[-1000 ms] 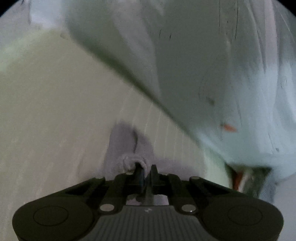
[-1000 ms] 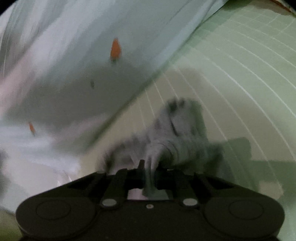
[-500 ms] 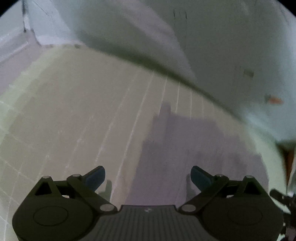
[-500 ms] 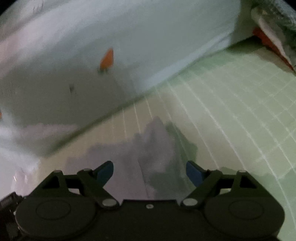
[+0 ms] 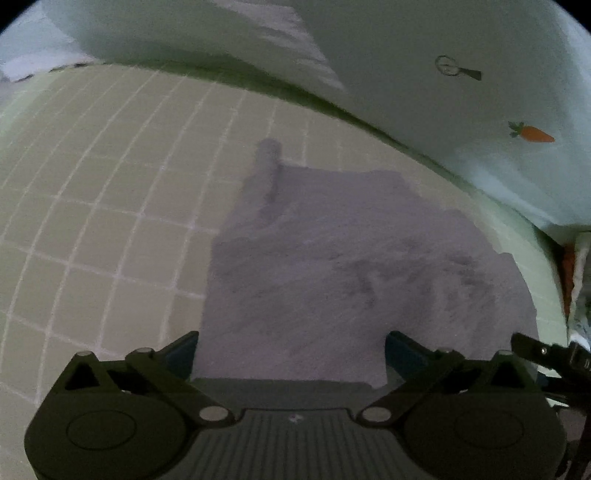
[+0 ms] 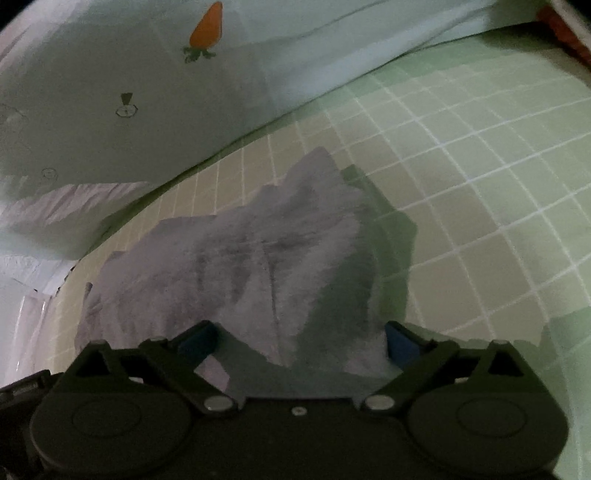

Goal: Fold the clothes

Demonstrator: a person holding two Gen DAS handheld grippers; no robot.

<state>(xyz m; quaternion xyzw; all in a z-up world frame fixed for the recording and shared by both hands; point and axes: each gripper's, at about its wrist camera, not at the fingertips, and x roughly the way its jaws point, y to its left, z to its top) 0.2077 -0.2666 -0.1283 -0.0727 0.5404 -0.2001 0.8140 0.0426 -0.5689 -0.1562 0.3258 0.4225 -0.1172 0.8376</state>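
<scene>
A grey fuzzy garment (image 5: pixel 351 266) lies spread flat on the green grid mat (image 5: pixel 92 203). My left gripper (image 5: pixel 291 350) hovers over the garment's near edge. Its jaws are opening and stand wide, with the cloth below them and not pinched. In the right wrist view the same garment (image 6: pixel 258 266) lies rumpled, one corner pointing away. My right gripper (image 6: pixel 297 339) is over its near edge, jaws opening wide too, its blue pads (image 6: pixel 400 341) clear of the cloth. A dark part of the right gripper shows at the left wrist view's right edge (image 5: pixel 546 354).
Pale mint bedding with carrot prints (image 5: pixel 443 74) rises behind the mat, also in the right wrist view (image 6: pixel 147 92). Bare mat (image 6: pixel 480 184) stretches to the right of the garment. Something red and white sits at the far edges (image 5: pixel 569 266) (image 6: pixel 565 29).
Both grippers were shut on bunched grey cloth a second ago; both have let go and spread wide. The garment has dropped flat onto the mat, and both grippers have sunk lower.
</scene>
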